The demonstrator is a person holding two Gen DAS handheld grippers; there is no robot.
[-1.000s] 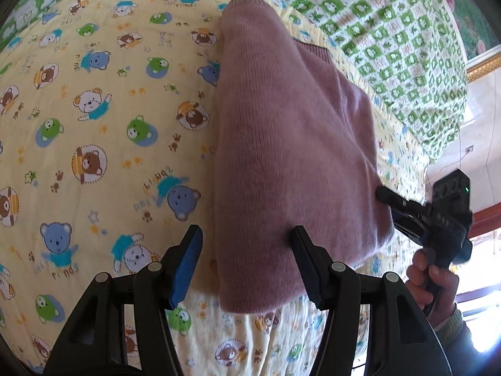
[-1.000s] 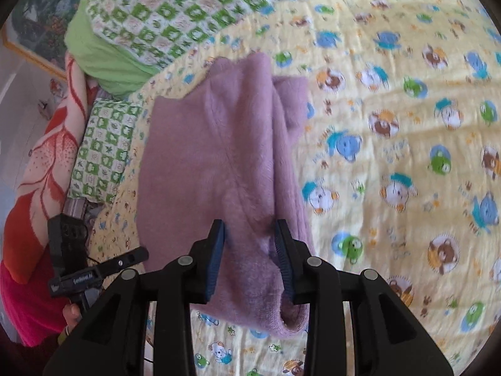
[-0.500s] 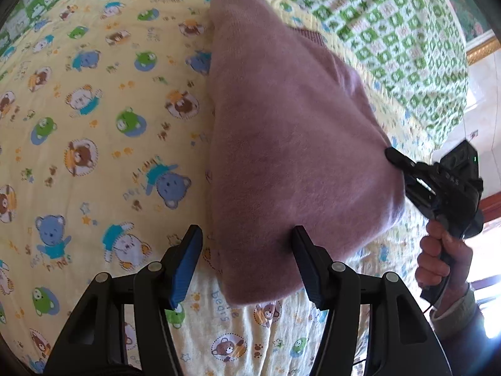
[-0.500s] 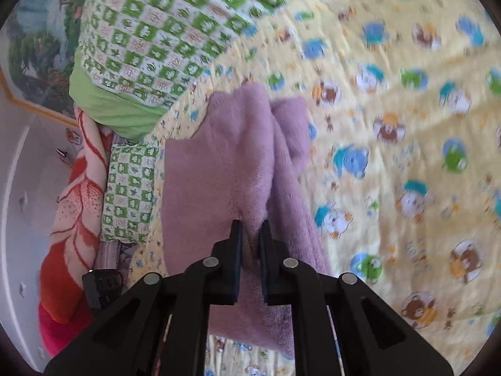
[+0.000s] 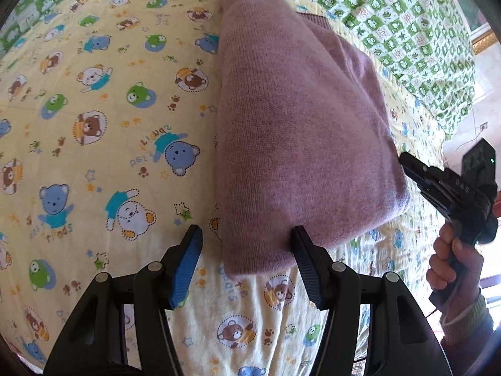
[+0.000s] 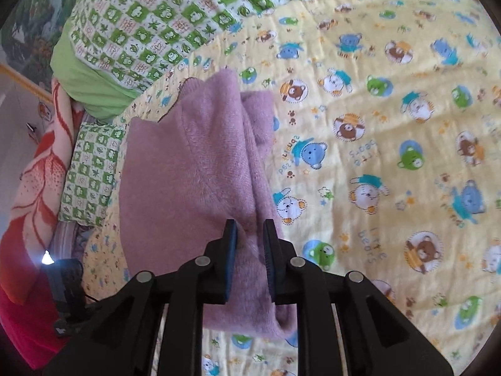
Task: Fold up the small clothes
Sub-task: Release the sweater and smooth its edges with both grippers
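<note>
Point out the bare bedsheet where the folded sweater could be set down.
Free: the yellow bear-print sheet left of the purple sweater, and the strip before the left gripper. Crowded: the green checked quilt beyond the sweater.

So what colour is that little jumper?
Dusty mauve-pink jumper, plain knit, clearest in the left wrist view.

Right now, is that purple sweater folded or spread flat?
Partly folded. The purple sweater lies doubled in layers on the bear-print sheet, and the right gripper pinches its near edge.
</note>
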